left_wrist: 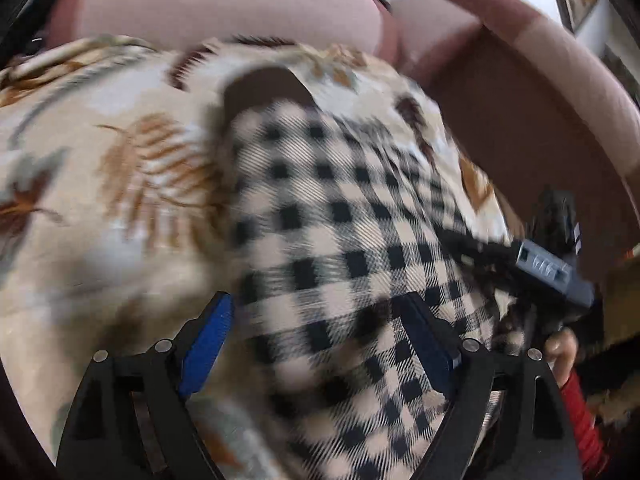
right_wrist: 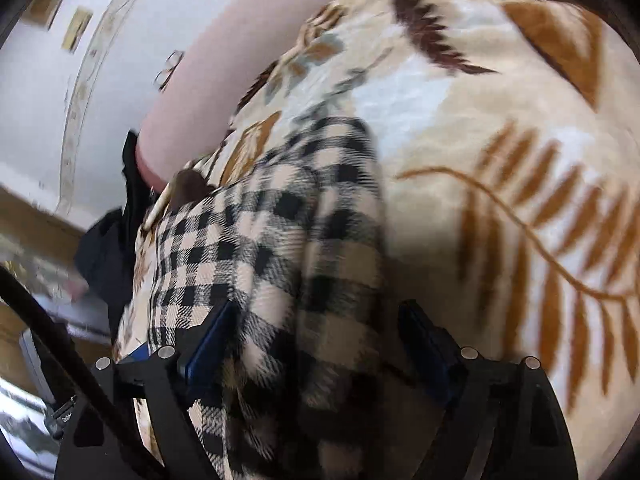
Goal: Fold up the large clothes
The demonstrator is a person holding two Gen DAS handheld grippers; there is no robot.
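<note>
A black-and-beige checked garment [left_wrist: 340, 240] lies on a beige blanket with brown fern prints [left_wrist: 100, 168]. My left gripper [left_wrist: 320, 312] is open, its blue-padded fingers [left_wrist: 208, 340] spread just above the checked cloth. In the right wrist view the same garment [right_wrist: 260, 240] lies bunched on the blanket [right_wrist: 500, 140]. My right gripper [right_wrist: 312, 320] is open over a fold of it, with cloth between the spread fingers [right_wrist: 428, 344]. The right gripper's body [left_wrist: 552, 268] shows at the right of the left wrist view. Both views are motion-blurred.
A pink sofa back [left_wrist: 220, 4] and brown armrest [left_wrist: 540, 100] rise behind the blanket. A dark garment [right_wrist: 108, 256] hangs at the blanket's left edge. A white wall [right_wrist: 48, 80] lies beyond. A hand with a red sleeve [left_wrist: 576, 392] shows at right.
</note>
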